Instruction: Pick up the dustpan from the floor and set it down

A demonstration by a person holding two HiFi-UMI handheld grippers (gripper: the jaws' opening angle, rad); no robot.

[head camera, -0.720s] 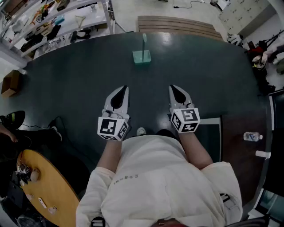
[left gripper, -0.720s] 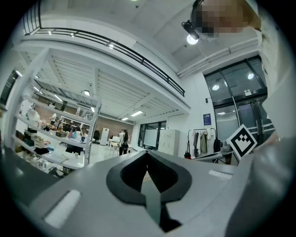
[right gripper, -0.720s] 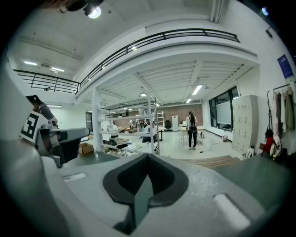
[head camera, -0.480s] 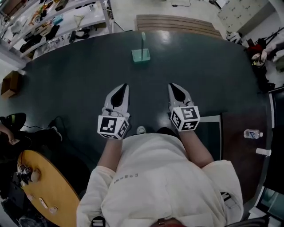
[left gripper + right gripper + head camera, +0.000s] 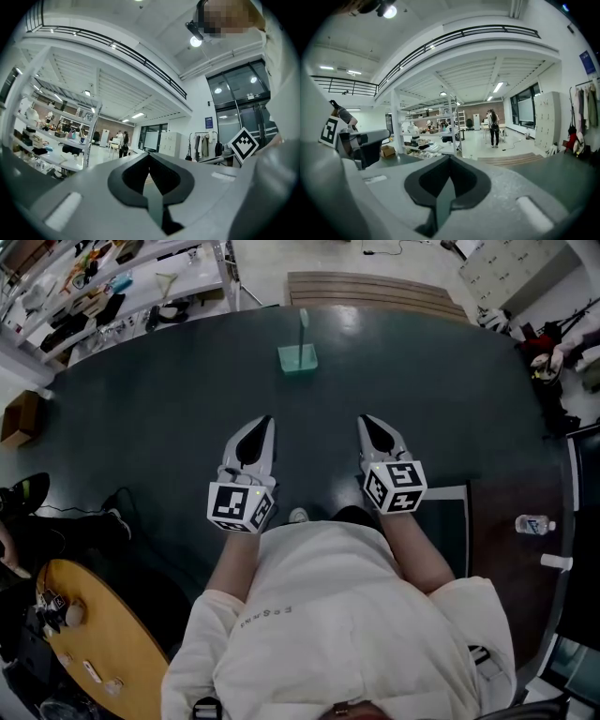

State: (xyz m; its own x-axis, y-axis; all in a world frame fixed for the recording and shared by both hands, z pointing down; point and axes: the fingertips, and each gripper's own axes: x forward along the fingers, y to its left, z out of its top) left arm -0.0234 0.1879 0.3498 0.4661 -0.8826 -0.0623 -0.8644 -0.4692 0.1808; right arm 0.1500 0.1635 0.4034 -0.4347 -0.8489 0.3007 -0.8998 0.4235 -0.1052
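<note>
Left claw [image 5: 264, 422] and right claw [image 5: 365, 421] have stayed put, closed empty; only the head view shows the dustpan [image 5: 297, 357].

The person wears a cream short-sleeved T-shirt [image 5: 319, 615] with a small line of faint lettering [image 5: 267, 613] across the chest. The left gripper [image 5: 264, 421] and right gripper [image 5: 364, 419] each have a light grey shell that tapers to a point, with a black teardrop-shaped inset on top. Each carries a white cube, left cube [image 5: 240, 506] and right cube [image 5: 395, 487], printed with black square markers.
</note>
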